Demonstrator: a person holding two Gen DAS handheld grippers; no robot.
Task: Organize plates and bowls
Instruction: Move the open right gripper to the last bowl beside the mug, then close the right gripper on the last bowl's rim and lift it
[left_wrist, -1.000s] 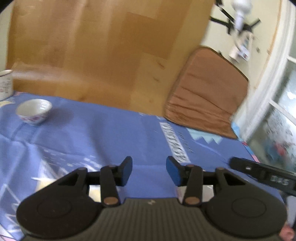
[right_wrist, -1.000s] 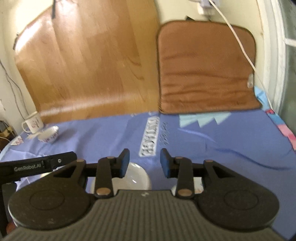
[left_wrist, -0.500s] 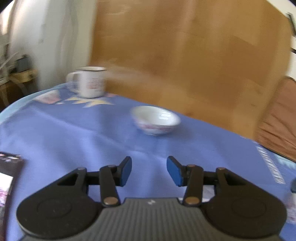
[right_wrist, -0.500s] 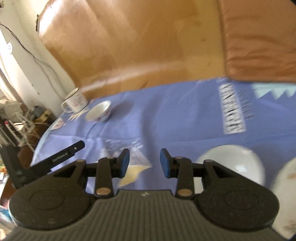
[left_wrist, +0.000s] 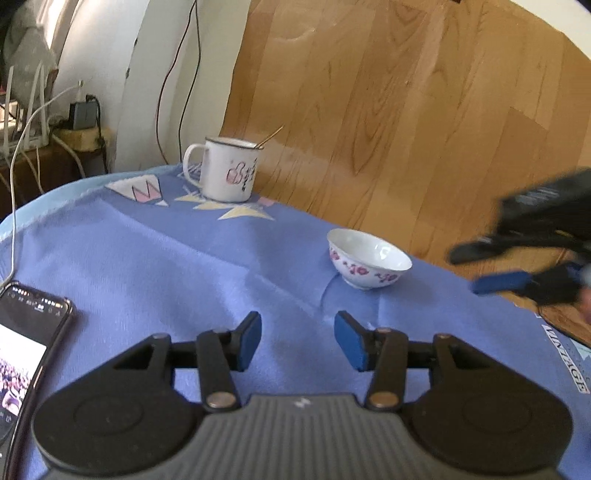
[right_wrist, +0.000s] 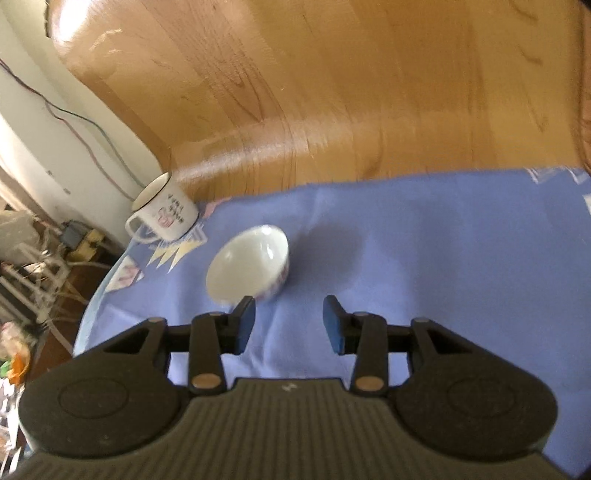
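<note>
A small white bowl with pink flowers sits upright on the blue cloth that covers the counter, close to the far edge where the cloth meets the wooden panel. Toward the far left corner stands a white mug, well apart from the bowl, with bare cloth between them. There is plenty of open cloth on the near side of the bowl too. A phone lies at the near left edge, screen lit. The left hand-held gripper hovers low over the cloth, tilted gently down, its jaws partly open with nothing between them; the bowl is ahead of it and a little to the right, not touching. In the right wrist view, the right hand-held gripper is pitched down more steeply, and its jaws are opening with only cloth showing between them. The bowl is just beyond its left fingertip, near but clear of the gap. From the left view the right hand-held gripper shows blurred at the right edge, beside the bowl. The rounded left edge of the counter drops off past the mug to cluttered cables.
</note>
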